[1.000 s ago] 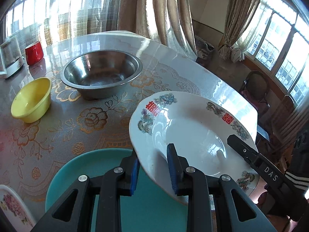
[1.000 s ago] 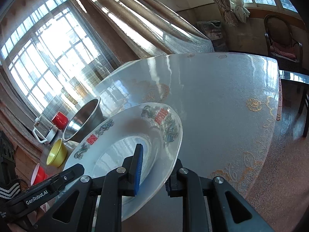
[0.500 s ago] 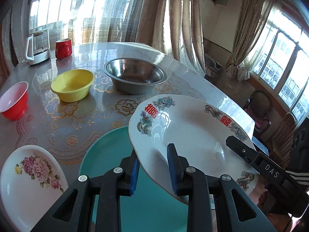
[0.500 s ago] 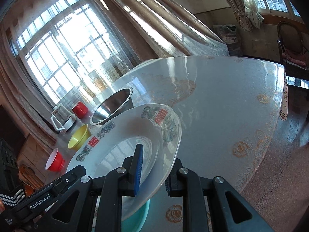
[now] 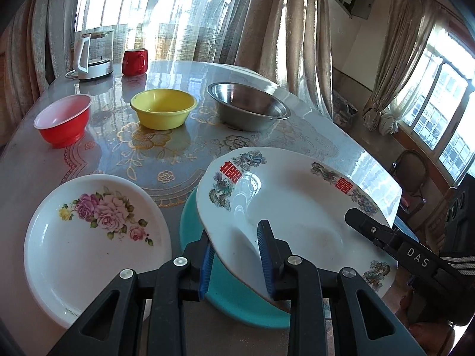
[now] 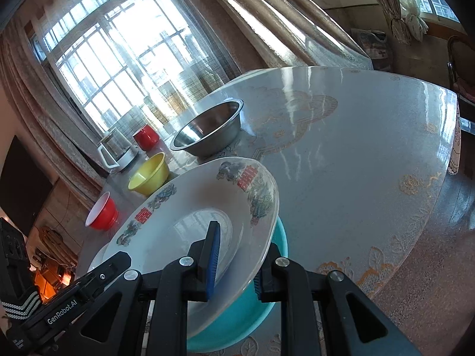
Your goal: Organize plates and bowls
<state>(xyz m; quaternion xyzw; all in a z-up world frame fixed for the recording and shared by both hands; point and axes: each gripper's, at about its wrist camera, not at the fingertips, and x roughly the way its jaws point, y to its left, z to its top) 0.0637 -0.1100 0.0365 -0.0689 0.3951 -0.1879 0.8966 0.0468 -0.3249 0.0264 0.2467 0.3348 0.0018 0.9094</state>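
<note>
Your table (image 5: pixel 184 160) carries a floral plate (image 5: pixel 98 246), teal plate (image 5: pixel 237 296), three bowls, red mug (image 5: pixel 135 61), and kettle (image 5: pixel 93 55).

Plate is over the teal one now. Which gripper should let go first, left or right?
Probably left. The left gripper pinches the dragon plate on its lower edge, already over the teal plate; the right gripper grips the higher edge.

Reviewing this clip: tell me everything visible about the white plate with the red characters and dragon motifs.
The white plate is a wide, glossy, ceramic-looking dish with a broad rim and sunken centre; red double-happiness characters and grey-green dragon motifs ring the rim. It is off the table, tilted, above the teal plate. The left gripper clamps its near edge and the right gripper clamps the opposite edge, one pad inside and one beneath. It looks empty and unchipped.
</note>
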